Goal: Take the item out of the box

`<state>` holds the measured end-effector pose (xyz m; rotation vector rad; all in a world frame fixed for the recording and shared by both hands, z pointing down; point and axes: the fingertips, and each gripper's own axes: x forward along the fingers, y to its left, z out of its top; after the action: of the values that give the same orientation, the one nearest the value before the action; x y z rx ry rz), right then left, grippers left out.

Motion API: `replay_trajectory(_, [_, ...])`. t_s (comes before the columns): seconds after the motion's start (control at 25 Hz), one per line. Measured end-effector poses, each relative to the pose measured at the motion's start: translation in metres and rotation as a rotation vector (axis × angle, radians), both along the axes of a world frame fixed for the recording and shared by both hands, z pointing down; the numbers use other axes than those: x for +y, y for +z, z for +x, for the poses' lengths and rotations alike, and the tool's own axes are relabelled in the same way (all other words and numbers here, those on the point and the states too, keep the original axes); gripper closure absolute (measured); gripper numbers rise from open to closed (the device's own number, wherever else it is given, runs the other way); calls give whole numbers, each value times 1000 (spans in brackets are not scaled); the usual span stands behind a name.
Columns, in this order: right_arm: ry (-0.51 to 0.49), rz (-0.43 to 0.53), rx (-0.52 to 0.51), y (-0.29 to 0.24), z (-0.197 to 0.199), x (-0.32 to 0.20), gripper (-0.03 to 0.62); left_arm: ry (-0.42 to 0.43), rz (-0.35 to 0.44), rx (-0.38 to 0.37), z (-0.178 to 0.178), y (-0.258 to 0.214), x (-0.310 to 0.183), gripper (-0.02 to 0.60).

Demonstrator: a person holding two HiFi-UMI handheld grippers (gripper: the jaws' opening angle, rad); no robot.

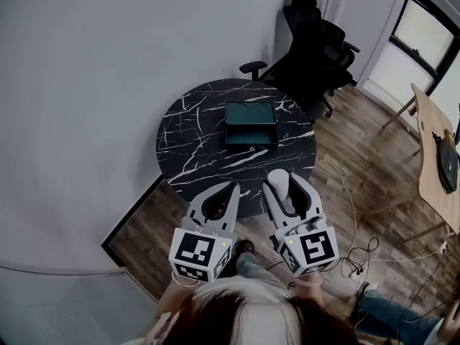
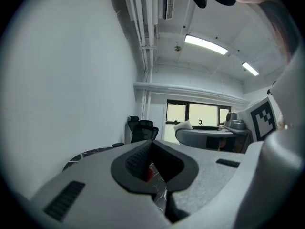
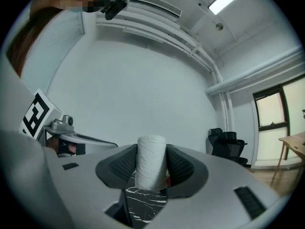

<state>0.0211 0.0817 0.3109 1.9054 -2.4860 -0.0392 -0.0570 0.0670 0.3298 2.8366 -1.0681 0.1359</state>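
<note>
Roll [image 3: 151, 149], one, clamped in right tool [image 3: 152, 166]; box [image 1: 251, 123], one.

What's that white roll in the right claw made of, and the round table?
The white roll held in the right gripper looks like wound thread or paper, matte: fine horizontal lines ring it. The round table looks like black marble or an imitation: irregular white veins cross the dark top.
</note>
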Motion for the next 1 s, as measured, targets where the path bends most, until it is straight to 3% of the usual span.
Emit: replay_trajectory(1.0, [18,4,-2,1,-2,28,394,11,8,3,-4,-3,26,574])
